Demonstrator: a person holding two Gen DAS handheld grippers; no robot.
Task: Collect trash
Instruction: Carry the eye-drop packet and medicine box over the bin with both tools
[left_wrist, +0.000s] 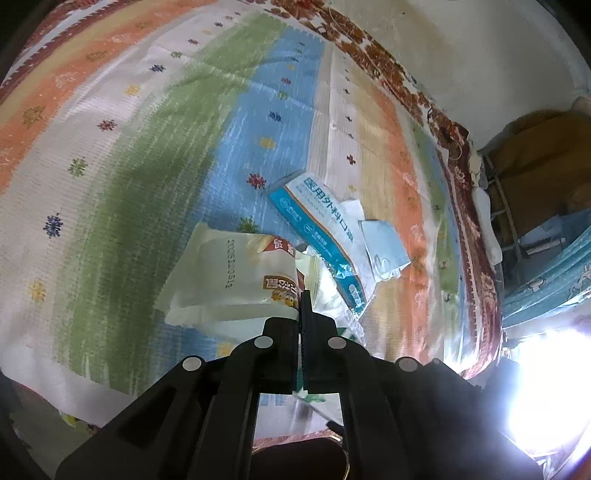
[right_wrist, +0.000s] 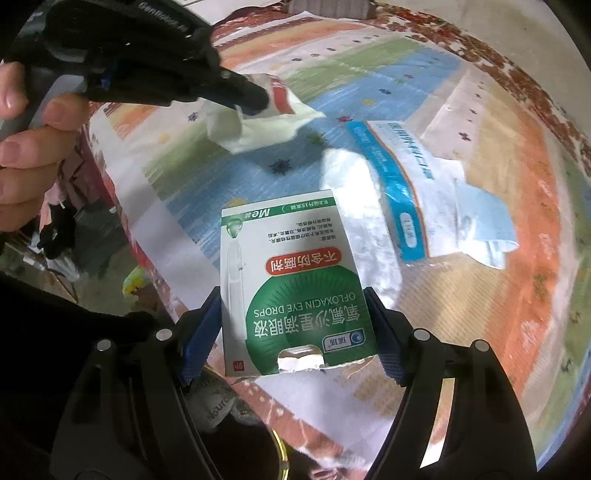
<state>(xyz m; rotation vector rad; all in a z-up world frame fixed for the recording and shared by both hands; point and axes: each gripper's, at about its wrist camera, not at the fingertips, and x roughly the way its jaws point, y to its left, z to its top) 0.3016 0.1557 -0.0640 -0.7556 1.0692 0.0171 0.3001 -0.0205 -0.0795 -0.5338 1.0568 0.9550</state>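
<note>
My left gripper (left_wrist: 301, 314) is shut on a cream snack wrapper (left_wrist: 229, 277) and holds it above the striped cloth; the same gripper and wrapper (right_wrist: 258, 125) show at the upper left of the right wrist view. My right gripper (right_wrist: 295, 332) is shut on a green and white eye-drops box (right_wrist: 288, 288), lifted over the cloth. A blue and white mask box (left_wrist: 317, 229) lies on the cloth with a light blue mask packet (left_wrist: 386, 251) beside it; both also show in the right wrist view (right_wrist: 406, 192). A clear plastic bag (right_wrist: 354, 221) lies next to the mask box.
The colourful striped cloth (left_wrist: 147, 147) covers a table with a dark red patterned border (left_wrist: 476, 236). A pale wall (left_wrist: 461, 55) stands behind. Clutter lies on the floor at the left (right_wrist: 74, 251). Bright light glares at the lower right (left_wrist: 546, 387).
</note>
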